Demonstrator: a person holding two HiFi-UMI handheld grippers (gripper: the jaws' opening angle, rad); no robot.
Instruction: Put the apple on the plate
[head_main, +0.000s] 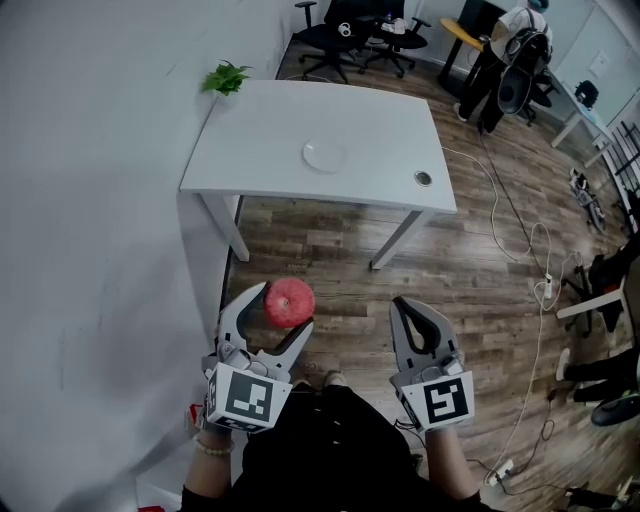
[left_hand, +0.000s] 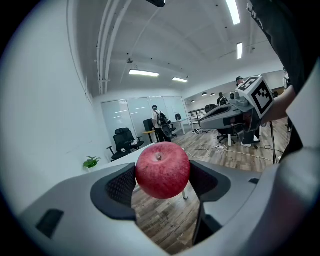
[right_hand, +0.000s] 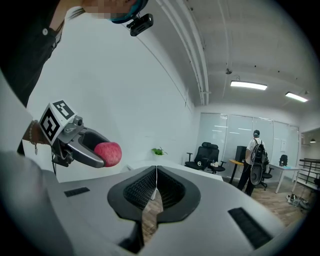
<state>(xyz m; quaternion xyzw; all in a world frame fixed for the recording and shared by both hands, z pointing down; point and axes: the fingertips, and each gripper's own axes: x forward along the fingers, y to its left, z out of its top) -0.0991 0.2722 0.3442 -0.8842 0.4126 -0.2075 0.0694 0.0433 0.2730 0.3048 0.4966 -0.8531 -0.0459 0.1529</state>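
**Apple gripped in the left jaws, plate waiting on the desk ahead**

From the head view, a person stands on a wood floor facing a white desk (head_main: 260, 130). The left gripper (head_main: 285, 306) pinches a red apple (head_main: 289, 302) between its jaws, one ridged pad on each side. The apple hangs in the air above the floor, close to the person and short of the desk. The hold across the fruit's widest part probably stops it rolling out.

The right gripper (head_main: 400, 302) hangs beside it at 3 o'clock. Its jaws are pressed together on nothing, and it seems to be kept clear of the carrying hand.

A small white plate (head_main: 324, 154) lies bare near the middle of the desk, at 12 o'clock from the apple and well apart from it. The desk's near edge lies between them.

A white wall (head_main: 100, 200) runs along 9 o'clock against the desk's left side. A potted plant (head_main: 226, 77) sits at the far left corner, at 11 o'clock. A round cable hole (head_main: 423, 178) is near the front right corner, at 1 o'clock. Cables (head_main: 497, 205) trail on the floor at 2 o'clock.

The straight line forward looks open, provided the apple rides high enough to clear the near edge.
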